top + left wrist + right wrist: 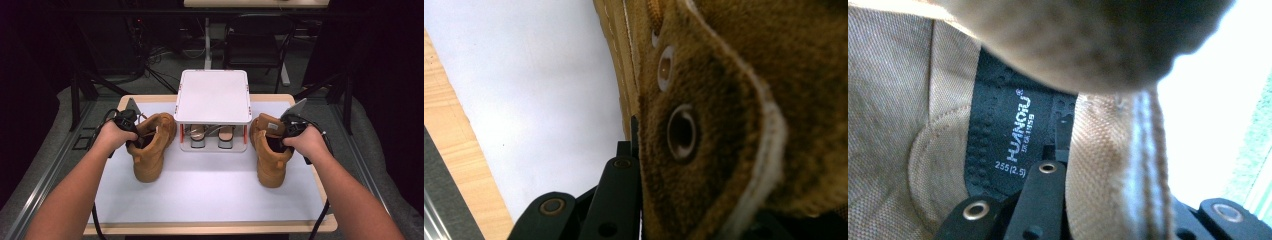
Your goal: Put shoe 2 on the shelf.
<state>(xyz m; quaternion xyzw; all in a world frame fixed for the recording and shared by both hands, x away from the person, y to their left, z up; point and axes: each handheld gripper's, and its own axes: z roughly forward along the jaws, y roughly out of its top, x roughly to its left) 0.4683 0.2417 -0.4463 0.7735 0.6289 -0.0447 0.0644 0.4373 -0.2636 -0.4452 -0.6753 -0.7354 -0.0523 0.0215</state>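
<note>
I have a tan boot in each gripper. The left boot (151, 146) stands on the white mat (210, 187) toward the table's left edge, toe pointing at the near edge and tilted a little toward the middle. My left gripper (134, 141) is clamped on its collar: in the left gripper view one black jaw lies flat against the outside of the suede flap (704, 130) with the metal eyelets, and the other jaw is hidden behind the flap.

The right boot (270, 155) stands toward the right edge, toe also to the near edge, roughly upright. My right gripper (286, 141) pinches its side wall at the opening: in the right gripper view one jaw sits inside against the woven lining, just beside the black size label (1005, 135), and the other jaw sits outside, with the wall (1108, 165) caught between them.

Between the two boots, at the far edge of the table (210, 227), is a small white shoe rack (213, 97) with a flat top. A pair of pale shoes (210, 136) sits on its lower shelf. Both boots are well apart from each other and just beside the rack's sides.
</note>
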